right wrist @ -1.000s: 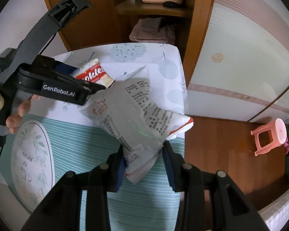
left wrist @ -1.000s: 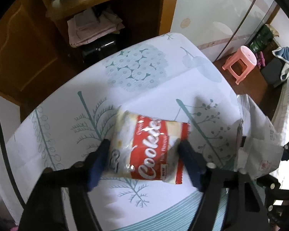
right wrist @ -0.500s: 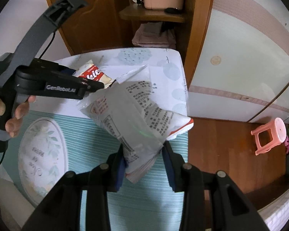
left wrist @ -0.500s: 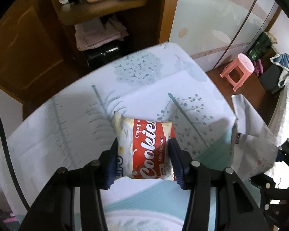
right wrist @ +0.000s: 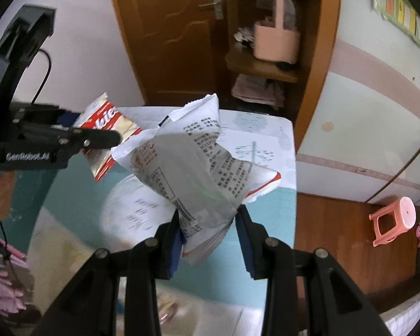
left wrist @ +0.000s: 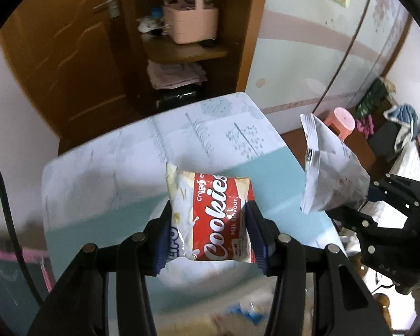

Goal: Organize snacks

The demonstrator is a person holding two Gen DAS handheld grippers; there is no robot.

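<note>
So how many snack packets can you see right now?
2. The red cookie packet is pinched in the left gripper, and the white printed packet in the right gripper. The blurred lower edge may hide more.

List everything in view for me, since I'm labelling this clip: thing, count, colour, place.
cookie packet: 1, red and white, held above the table.
snack bag: 1, white with printed text, held above the table.
table: 1, teal and white cloth, below both packets.
stool: 1, pink, on the wooden floor.
caddy: 1, pink, on a wooden shelf.
left gripper: 1, black, clamping the cookie packet.
right gripper: 1, black, clamping the snack bag.
</note>
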